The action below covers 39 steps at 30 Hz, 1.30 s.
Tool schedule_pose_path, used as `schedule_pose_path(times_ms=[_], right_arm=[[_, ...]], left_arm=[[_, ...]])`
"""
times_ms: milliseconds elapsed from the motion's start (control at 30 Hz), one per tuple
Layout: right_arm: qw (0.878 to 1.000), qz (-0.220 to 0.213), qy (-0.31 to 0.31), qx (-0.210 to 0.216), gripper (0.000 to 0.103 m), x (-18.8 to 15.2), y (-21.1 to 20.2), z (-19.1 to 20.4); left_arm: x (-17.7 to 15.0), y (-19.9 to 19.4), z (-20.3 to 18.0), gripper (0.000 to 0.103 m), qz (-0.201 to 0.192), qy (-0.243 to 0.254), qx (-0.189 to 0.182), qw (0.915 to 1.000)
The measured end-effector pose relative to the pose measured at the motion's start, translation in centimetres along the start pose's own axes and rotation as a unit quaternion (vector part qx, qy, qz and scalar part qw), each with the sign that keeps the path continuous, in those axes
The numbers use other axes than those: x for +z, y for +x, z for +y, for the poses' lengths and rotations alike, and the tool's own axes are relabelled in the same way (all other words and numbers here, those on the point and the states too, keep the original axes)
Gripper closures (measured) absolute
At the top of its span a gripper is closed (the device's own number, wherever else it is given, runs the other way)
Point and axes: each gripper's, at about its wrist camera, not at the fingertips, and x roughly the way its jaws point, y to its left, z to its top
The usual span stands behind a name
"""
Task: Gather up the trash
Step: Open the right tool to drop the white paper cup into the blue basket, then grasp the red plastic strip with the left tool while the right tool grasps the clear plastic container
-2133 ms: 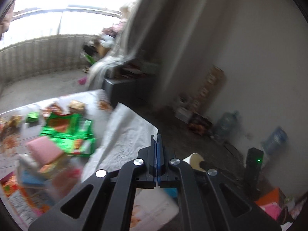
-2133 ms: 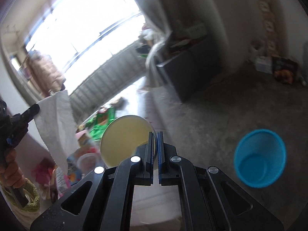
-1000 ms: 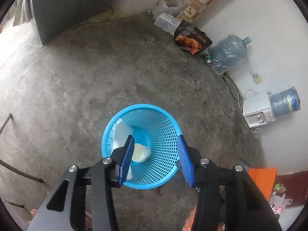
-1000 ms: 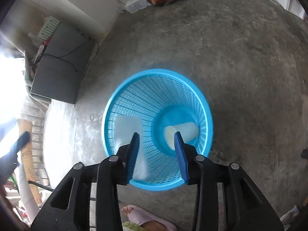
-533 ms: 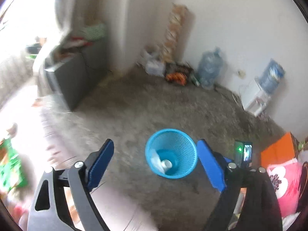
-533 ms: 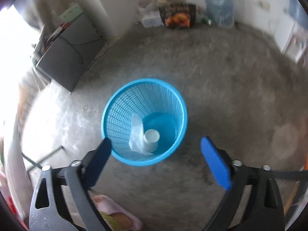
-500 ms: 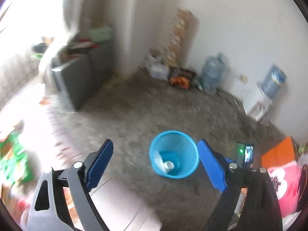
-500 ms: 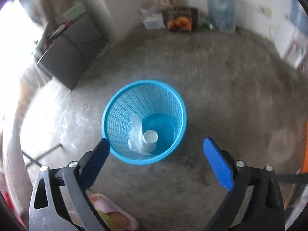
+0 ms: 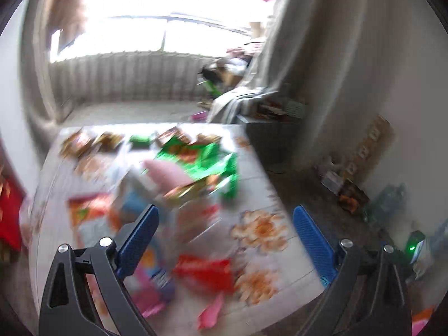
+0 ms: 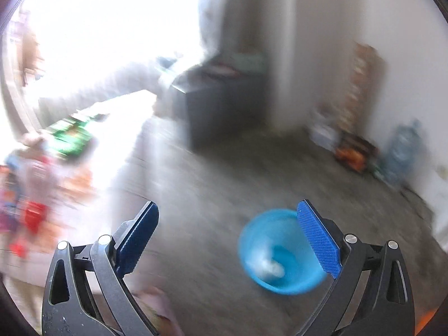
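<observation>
In the left wrist view, a table with a flowered cloth is strewn with trash: green wrappers, a pink block, a red packet and a pink scrap, all blurred. My left gripper hangs above the table; its jaws are opening and nothing is between them. The right wrist view shows a blue mesh basket on the concrete floor, with white tissue and a cup inside. My right gripper is open and empty above the floor, left of the basket.
A dark cabinet stands by the curtain at the back. Water bottles and boxes line the right wall. Right of the table, a small device with a green light sits on the floor. The littered table appears at far left.
Both grippers rose away from the basket and swung left toward the table. Their jaws spread wide. The tissue and cup stayed in the basket.
</observation>
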Motion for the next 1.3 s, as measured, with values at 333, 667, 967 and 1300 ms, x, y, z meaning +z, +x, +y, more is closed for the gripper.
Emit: schedule_pose_path(times_ms=[333,667,967,1300], right_arm=[[0.958,0.056,0.028,0.28,0.008,4.1,1.3,8.9],[0.906,0.187,-0.04,0.376,0.008,5.2,6.7,19.7],[0.875,0.251,-0.094,0.403,0.01,4.7,10.7,25.3],[0.853,0.294,-0.125,0.413,0.012,3.8,12.5,27.9]], left_arm=[[-8.1,-0.9,1.4,0.009,0.012,0.047,-0.035,0.9982],[-13.9,4.6,-1.2,0.035,0.086,0.114,-0.061,0.9879],[-15.4,8.7,-1.7,0.063,0.107,0.192,0.014,0.9754],[-15.5,10.0,-0.9,0.101,0.127,0.179,-0.003,0.9756]])
